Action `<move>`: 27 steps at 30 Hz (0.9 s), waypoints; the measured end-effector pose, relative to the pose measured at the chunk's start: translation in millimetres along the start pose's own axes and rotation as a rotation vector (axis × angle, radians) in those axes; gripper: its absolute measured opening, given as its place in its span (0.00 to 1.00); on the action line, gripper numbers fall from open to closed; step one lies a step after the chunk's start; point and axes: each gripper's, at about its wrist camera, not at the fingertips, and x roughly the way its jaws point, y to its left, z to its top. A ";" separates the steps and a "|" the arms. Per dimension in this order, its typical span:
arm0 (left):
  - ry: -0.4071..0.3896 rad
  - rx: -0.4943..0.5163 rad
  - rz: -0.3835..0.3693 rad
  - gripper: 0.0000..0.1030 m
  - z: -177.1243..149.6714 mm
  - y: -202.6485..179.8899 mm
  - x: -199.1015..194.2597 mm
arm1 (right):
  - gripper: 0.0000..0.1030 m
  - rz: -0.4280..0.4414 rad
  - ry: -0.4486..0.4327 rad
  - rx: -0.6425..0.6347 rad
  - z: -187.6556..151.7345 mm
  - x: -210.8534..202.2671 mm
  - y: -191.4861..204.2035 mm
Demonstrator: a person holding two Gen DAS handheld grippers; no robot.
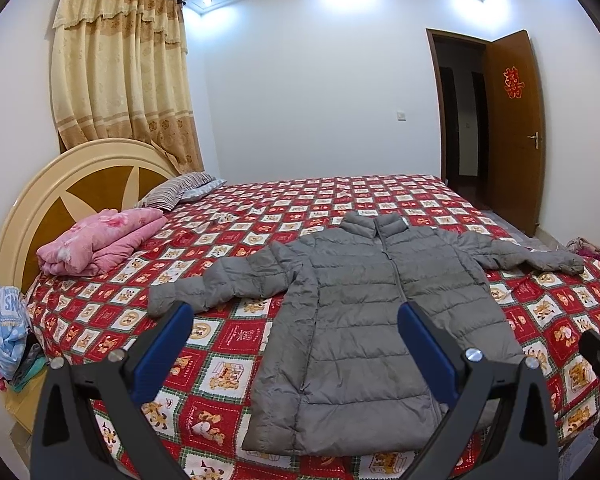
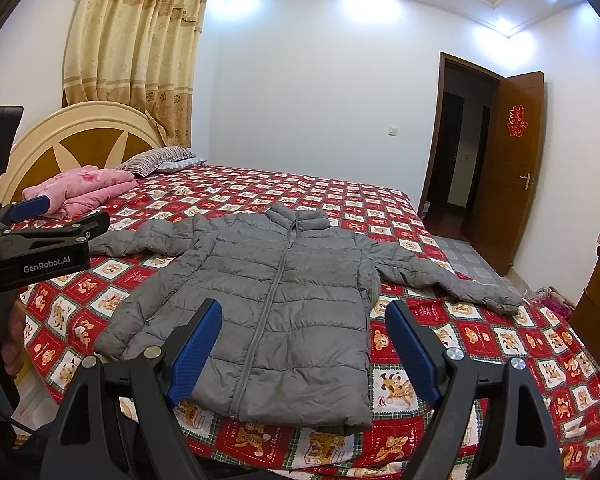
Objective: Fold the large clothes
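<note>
Jacket: a grey quilted puffer jacket [image 2: 276, 304] lies front-up and zipped on the bed, near the edge closest to the cameras, its hem just inside that edge.
Orientation: its long axis runs away from the cameras, with the collar [image 2: 296, 214] at the far end; the sleeves spread out to either side, roughly across that axis.
Why laid so: flat and spread, it looks ready for a first fold, with both sleeves open to be taken.
Bedspread: a red checked cartoon-print bedspread [image 2: 480, 328] lies under the whole garment.
Left gripper: the left gripper [image 1: 296, 320] hovers above the hem end with jaws spread wide, holding nothing; its left finger [image 1: 168, 344] lines up with the left cuff [image 1: 164, 300].
Right gripper: the right gripper [image 2: 304, 320] hangs over the lower body, jaws likewise apart and empty.
Stage: judged from this, folding has not begun.
Surroundings: a folded pink quilt [image 1: 100, 240] and a striped pillow [image 1: 180, 190] sit by the headboard [image 1: 60, 184], well apart from the jacket; the wooden door [image 1: 512, 128] stands open beyond.
</note>
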 end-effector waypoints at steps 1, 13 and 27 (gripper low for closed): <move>0.001 0.001 -0.001 1.00 -0.1 -0.1 0.1 | 0.81 -0.001 0.000 -0.001 0.1 0.0 0.0; 0.001 0.002 0.000 1.00 -0.6 0.3 -0.1 | 0.81 -0.002 0.000 0.002 -1.2 0.8 -1.0; -0.002 -0.002 0.003 1.00 -1.9 1.7 0.0 | 0.81 -0.001 0.002 0.003 -1.4 0.8 -1.4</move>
